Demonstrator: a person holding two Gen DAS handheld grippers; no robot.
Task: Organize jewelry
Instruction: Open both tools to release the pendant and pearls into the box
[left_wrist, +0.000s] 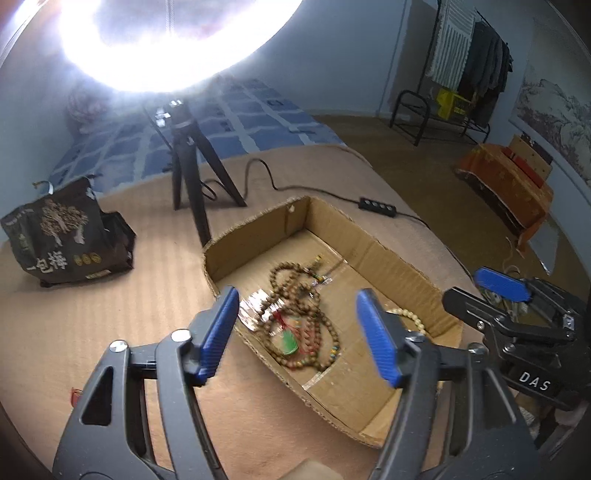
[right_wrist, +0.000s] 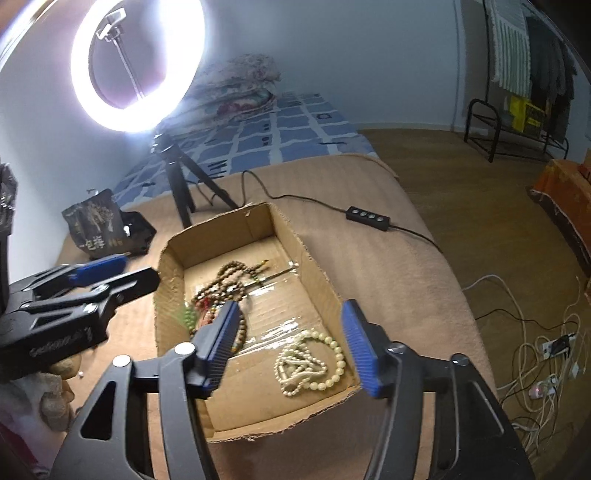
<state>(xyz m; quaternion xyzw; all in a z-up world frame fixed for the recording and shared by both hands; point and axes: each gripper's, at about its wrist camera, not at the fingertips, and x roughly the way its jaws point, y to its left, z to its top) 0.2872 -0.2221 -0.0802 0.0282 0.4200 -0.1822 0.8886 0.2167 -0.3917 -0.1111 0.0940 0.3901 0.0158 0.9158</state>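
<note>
- Cardboard box (right_wrist: 321, 280) sits on the tan blanket (left_wrist: 110, 314), open top, long axis running near-to-far, angled a bit left-to-right in both views.
- All jewelry is inside the box, nothing held by either tool.
- Left gripper (left_wrist: 299, 332): blue pads apart w/ nothing between them, hanging over the box's near-left wall; no bead touches the pads.
- Right gripper (right_wrist: 291, 343): pads also apart, empty, over the box's near end.
- Brown bead strand (left_wrist: 295, 295) lies in a loose tangle along the box's left side, stretched roughly along the box's long axis, from the near-left floor toward the far middle. Green pendant (left_wrist: 290, 341) w/ red cord rests in its near part.
- Seen from the left wrist, that tangle is straight ahead & below the open pads, centred in the gap: left gripper is the nearer one for it.
- Cream bead strand (right_wrist: 310, 363) is bunched at the box's near-right corner, close to the right wall. From the right wrist it lies straight ahead & below, in the gap but nearer the right pad, so right gripper is nearer to it.
- The two piles are apart, bare cardboard between; each tool faces its own pile.
- Judgement: jewelry looks already dropped in the box; if a pick follows, each tool only needs to go down & slightly fwd, no crossing.
- Risk: brown tangle is looped w/ pendant cord, so a pinch may lift several loops at once.
- Ring light (right_wrist: 136, 66) on its tripod stands past the box's far end, well apart from both tools.
</note>
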